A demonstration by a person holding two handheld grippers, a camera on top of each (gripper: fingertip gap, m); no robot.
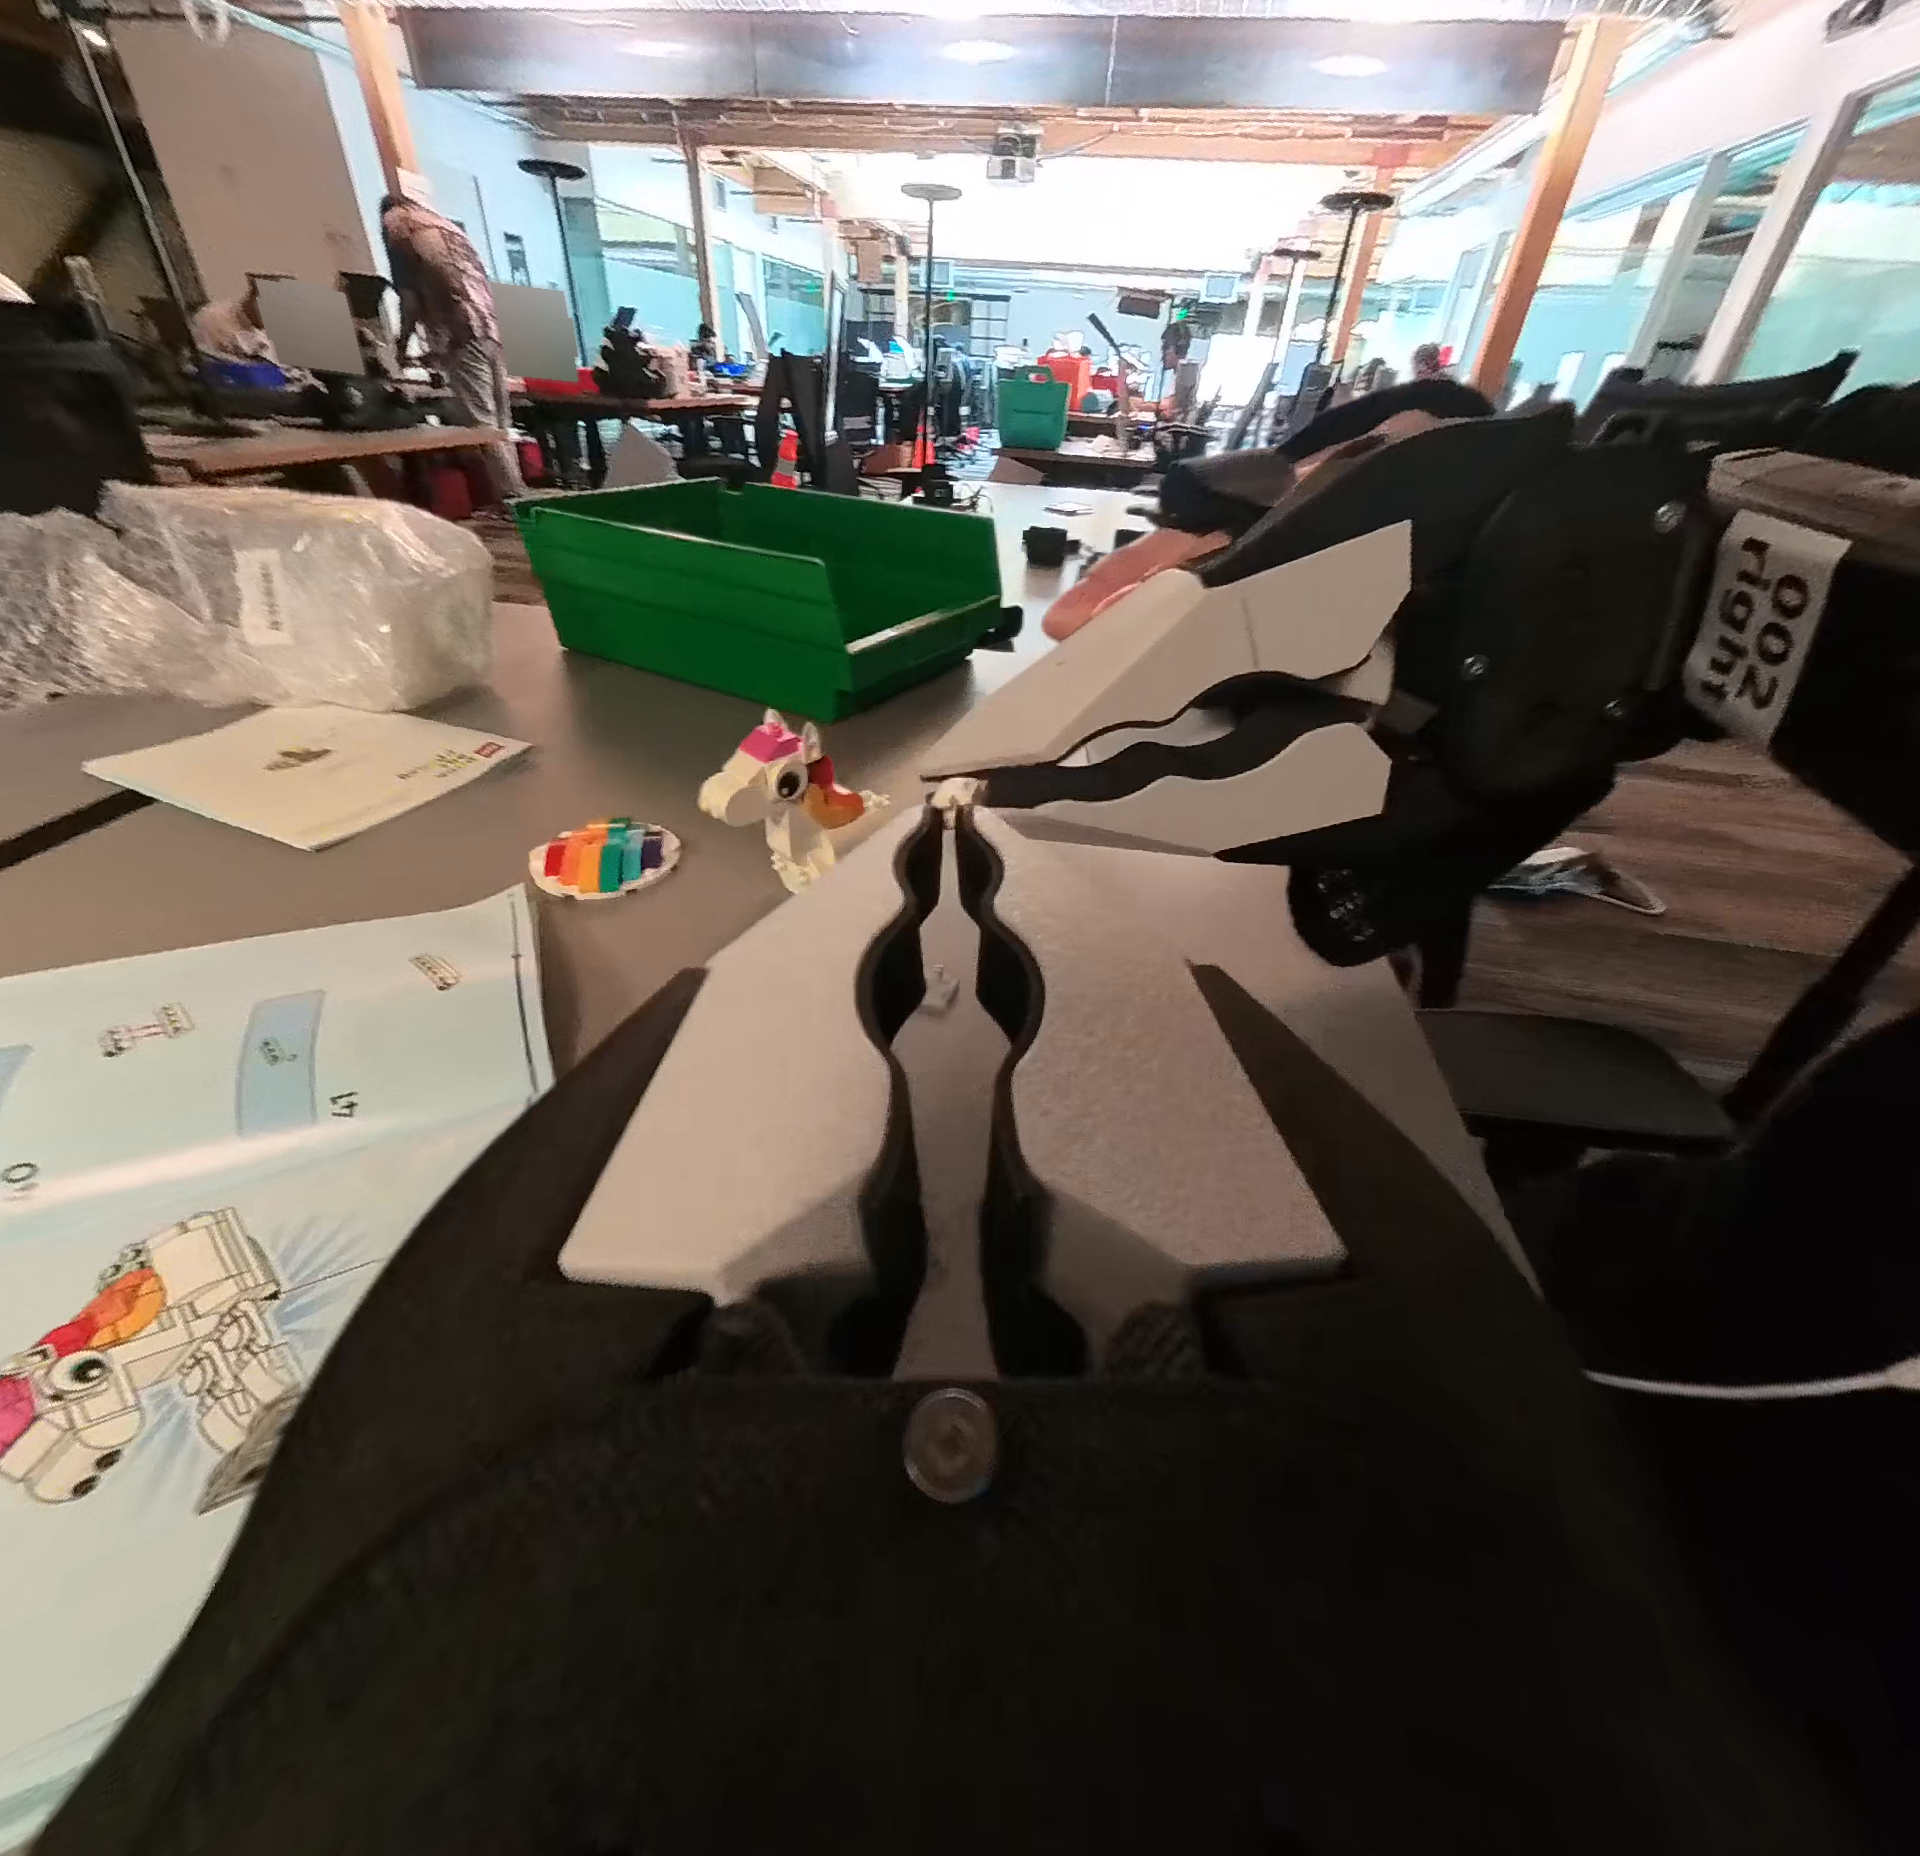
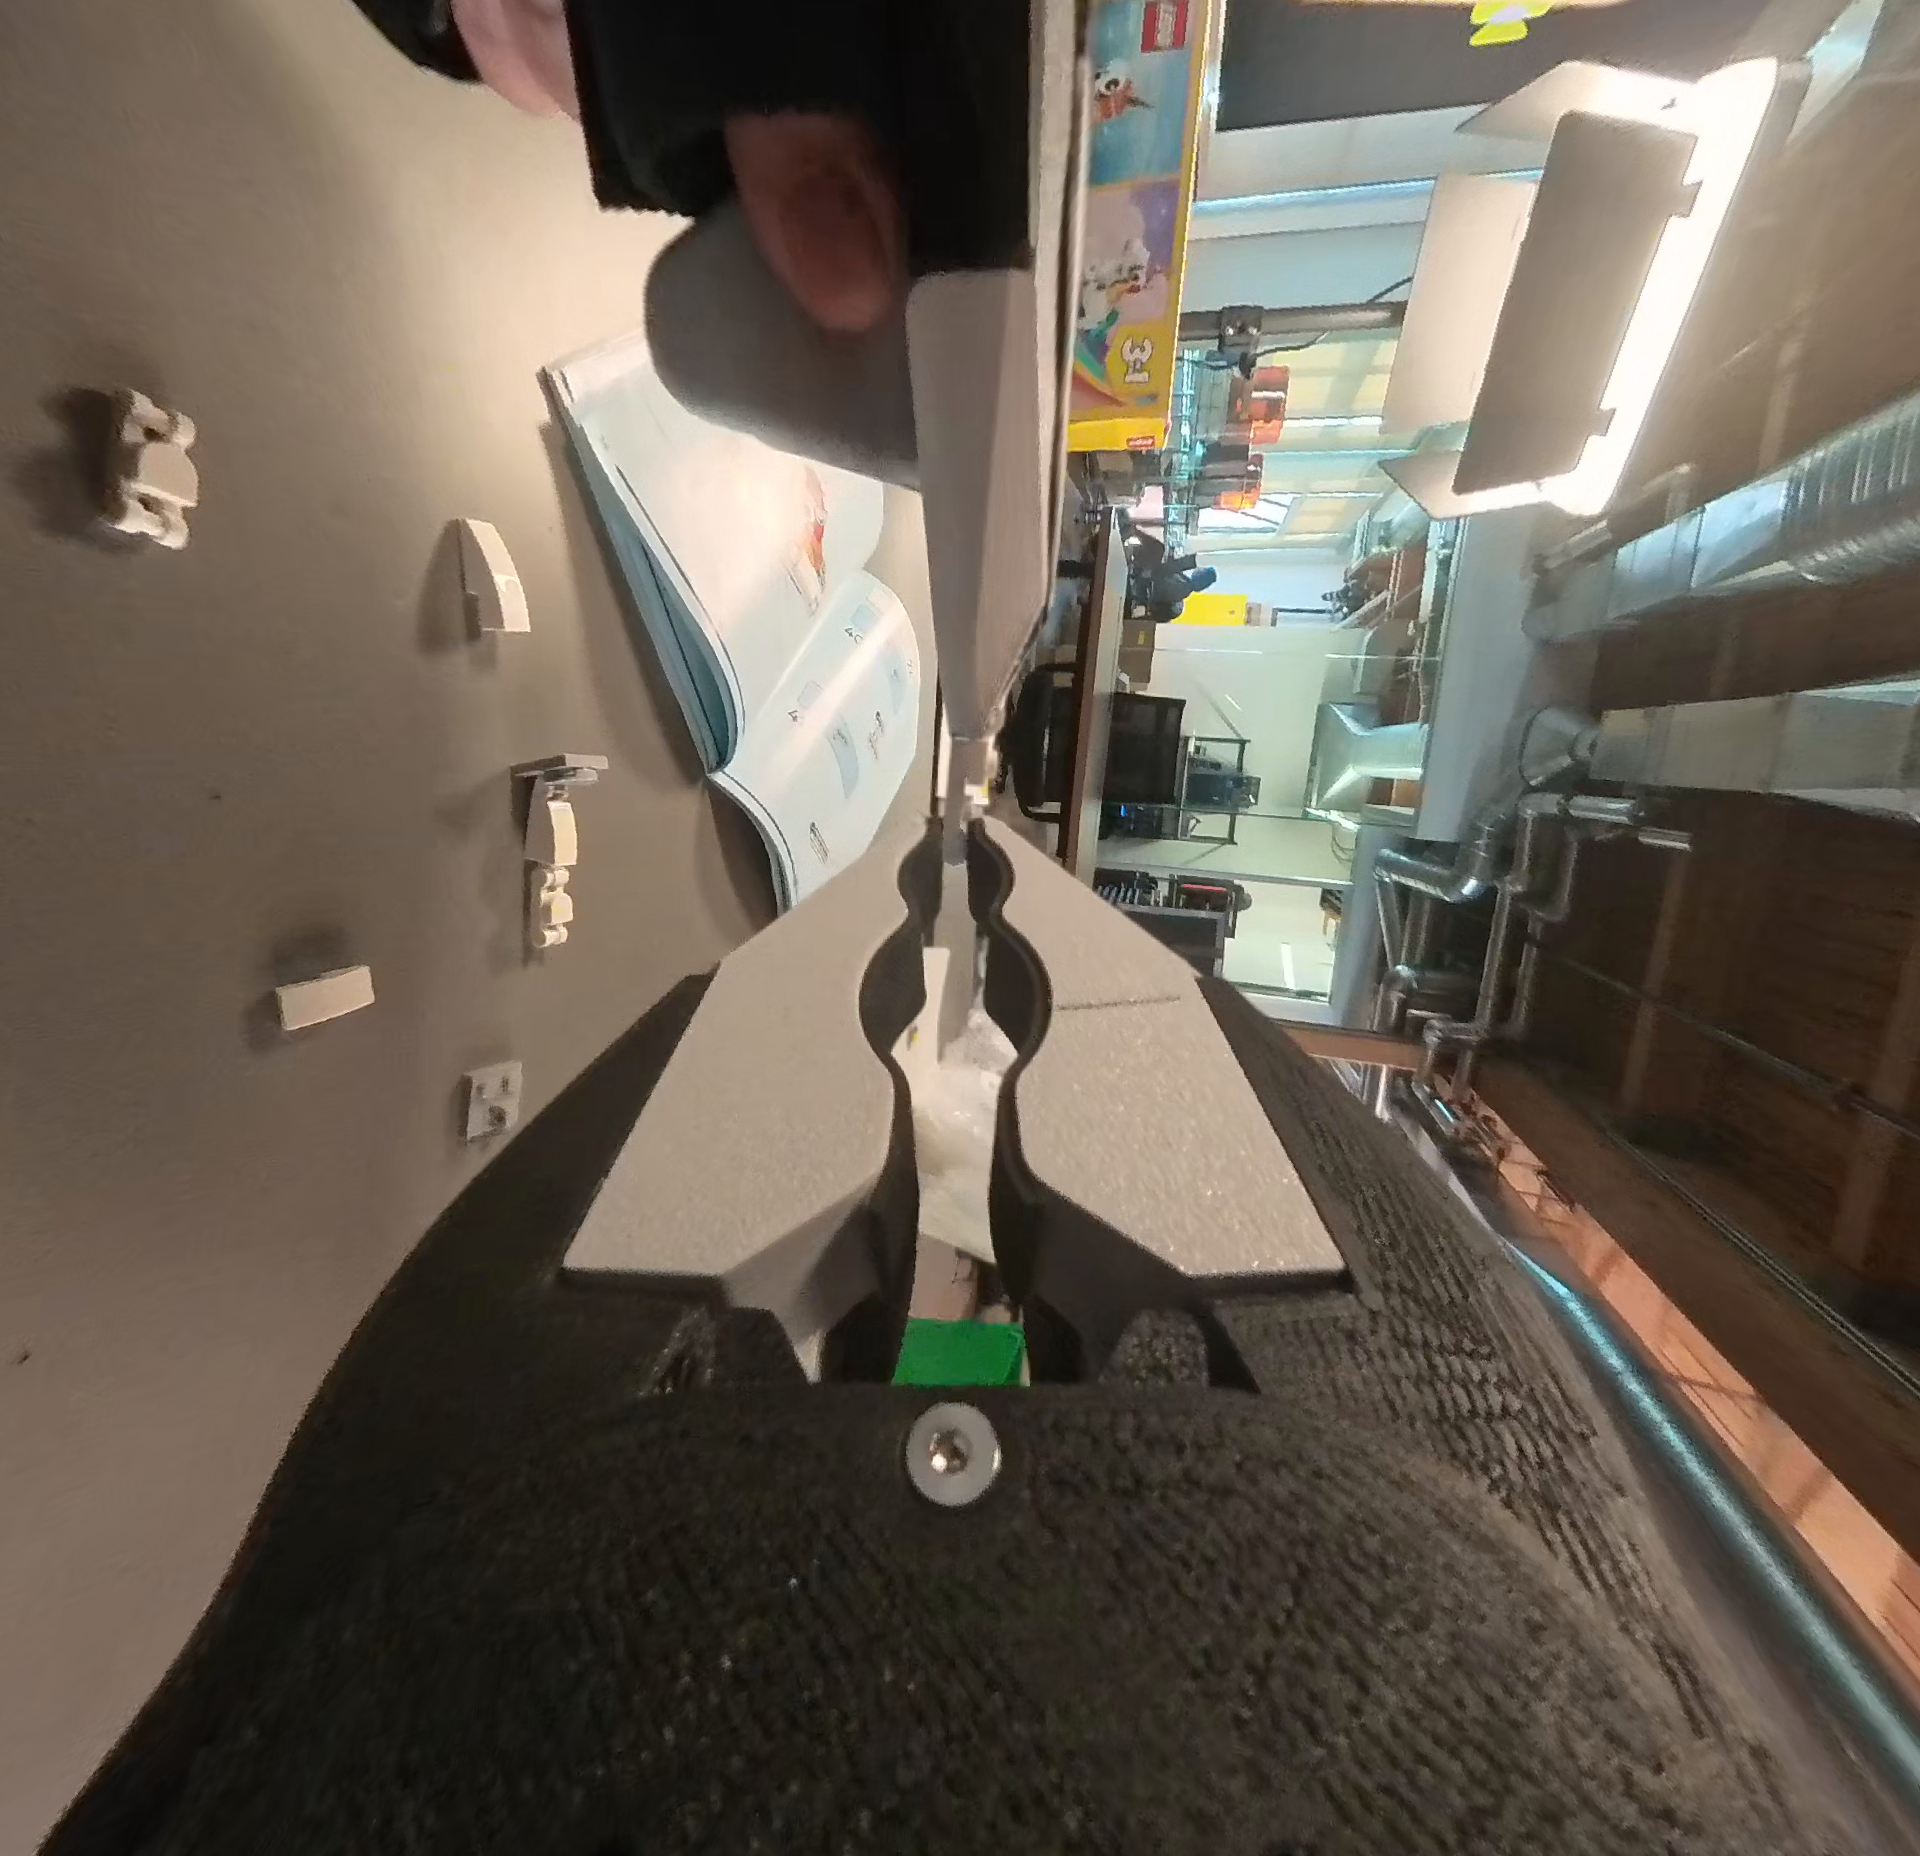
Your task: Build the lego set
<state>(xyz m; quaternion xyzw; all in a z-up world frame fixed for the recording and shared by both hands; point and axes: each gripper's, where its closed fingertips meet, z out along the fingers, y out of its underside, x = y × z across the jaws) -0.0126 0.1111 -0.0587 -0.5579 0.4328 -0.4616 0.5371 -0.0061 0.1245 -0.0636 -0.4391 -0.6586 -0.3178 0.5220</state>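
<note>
Left gripper: grey fingers with black wavy inner pads, pinched closed on a tiny white plastic Lego piece at the very tips, held above the grey desk.
Right gripper: tips meeting the left's, clamped on a second small white piece; the two parts touch, apparently being pressed together.
Handling: rigid, feather-light, slick plastic; likely to squirt out or twist unless pinched on flat side faces, studs left free.
On the desk: white Lego unicorn with pink mane, round white plate with rainbow bricks, open pale-blue instruction booklet, green plastic bin.
Spare parts: loose white pieces lie well apart beside the booklet.
</note>
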